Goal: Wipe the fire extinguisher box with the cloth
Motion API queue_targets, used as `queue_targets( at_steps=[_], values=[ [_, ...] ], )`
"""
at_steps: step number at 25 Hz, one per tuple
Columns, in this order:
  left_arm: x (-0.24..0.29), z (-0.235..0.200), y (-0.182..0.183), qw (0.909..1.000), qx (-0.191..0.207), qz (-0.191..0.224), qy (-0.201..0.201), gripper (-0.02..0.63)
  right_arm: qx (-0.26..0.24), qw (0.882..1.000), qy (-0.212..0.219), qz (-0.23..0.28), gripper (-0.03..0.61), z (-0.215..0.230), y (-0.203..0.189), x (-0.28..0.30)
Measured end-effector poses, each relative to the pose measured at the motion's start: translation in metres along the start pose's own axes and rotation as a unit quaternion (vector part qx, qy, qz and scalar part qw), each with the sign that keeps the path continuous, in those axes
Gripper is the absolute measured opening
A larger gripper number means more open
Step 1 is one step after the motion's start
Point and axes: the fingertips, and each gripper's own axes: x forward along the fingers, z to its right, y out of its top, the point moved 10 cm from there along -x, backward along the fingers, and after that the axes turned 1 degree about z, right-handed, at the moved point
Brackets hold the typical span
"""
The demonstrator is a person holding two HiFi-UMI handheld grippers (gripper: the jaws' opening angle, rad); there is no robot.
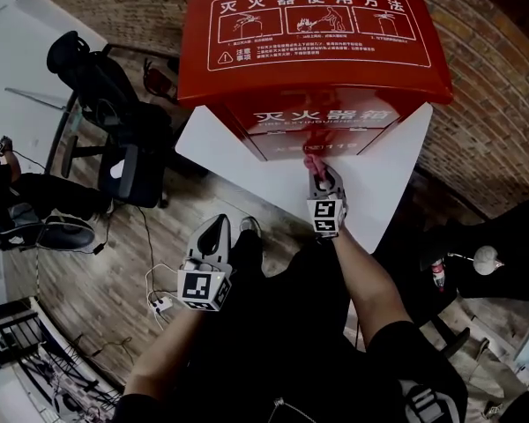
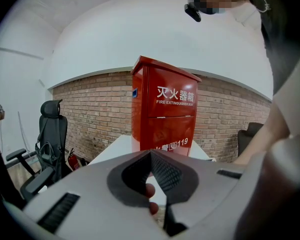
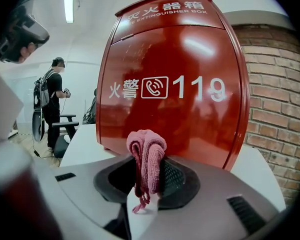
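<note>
A red fire extinguisher box (image 1: 313, 60) stands on a white table (image 1: 247, 170) against a brick wall; it also fills the right gripper view (image 3: 175, 89) and stands farther off in the left gripper view (image 2: 162, 109). My right gripper (image 1: 320, 167) is shut on a folded pink cloth (image 3: 146, 159), held just short of the box's lower front near the "119" print. The cloth (image 1: 313, 161) shows at the jaw tips in the head view. My left gripper (image 1: 216, 232) hangs lower, away from the table, jaws shut with nothing in them (image 2: 151, 156).
A black office chair (image 1: 115, 104) stands left of the table, another chair (image 1: 53, 227) lower left. Cables and a power strip (image 1: 159, 302) lie on the wood floor. A person (image 3: 52, 104) stands in the background. A small extinguisher (image 2: 72, 160) sits by the wall.
</note>
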Motion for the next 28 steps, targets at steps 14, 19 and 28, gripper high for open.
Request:
queue_targets(
  at_steps=[14,19,28],
  values=[
    [0.000,0.021,-0.002,0.9999,0.004,0.012,0.001,0.028,-0.001,0.999,-0.030,-0.012,0.103,0.048,-0.011,-0.016],
    [0.002,0.029,-0.001,0.9999,0.002,0.013,-0.003,0.028,-0.005,0.999,-0.043,-0.029,0.103,0.073,-0.019,-0.023],
    [0.005,0.038,0.002,0.9998,0.006,0.017,-0.003,0.028,-0.007,0.997,-0.056,-0.049,0.103,0.097,-0.028,-0.029]
  ],
)
